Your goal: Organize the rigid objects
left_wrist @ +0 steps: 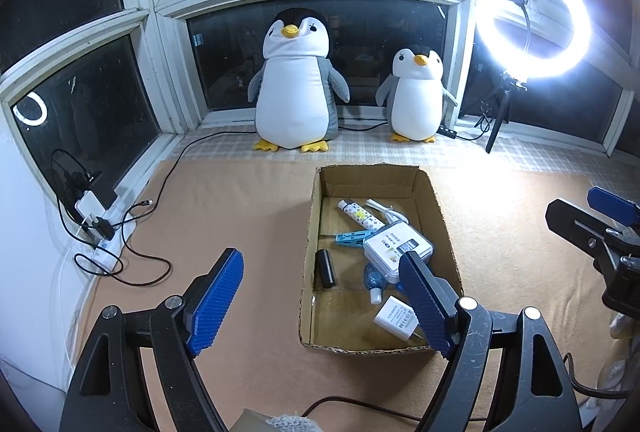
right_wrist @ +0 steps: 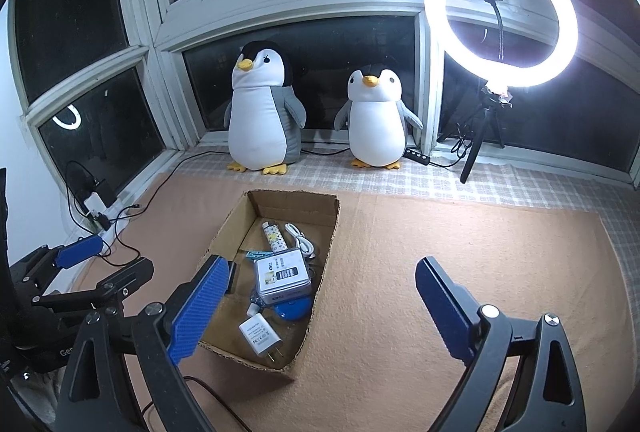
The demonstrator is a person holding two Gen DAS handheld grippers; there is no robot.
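both grippers empty, jaws apart: left gripper (left_wrist: 320,306) low centre of its view, spread wide over near end of cardboard box (left_wrist: 316,216); right gripper (right_wrist: 316,310) likewise wide, nothing between pads. box mid-frame on tan mat (right_wrist: 460,252), holding white tin (left_wrist: 398,250), white charger (left_wrist: 394,317), black cylinder (left_wrist: 326,268), patterned tube (left_wrist: 360,213), white cable (right_wrist: 301,242). two plush penguins (left_wrist: 294,84) upper centre, ring light (left_wrist: 534,26) upper right.

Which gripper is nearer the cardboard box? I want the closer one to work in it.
Left. The left gripper hovers at the cardboard box, one finger over it; the right gripper stands off beside it.
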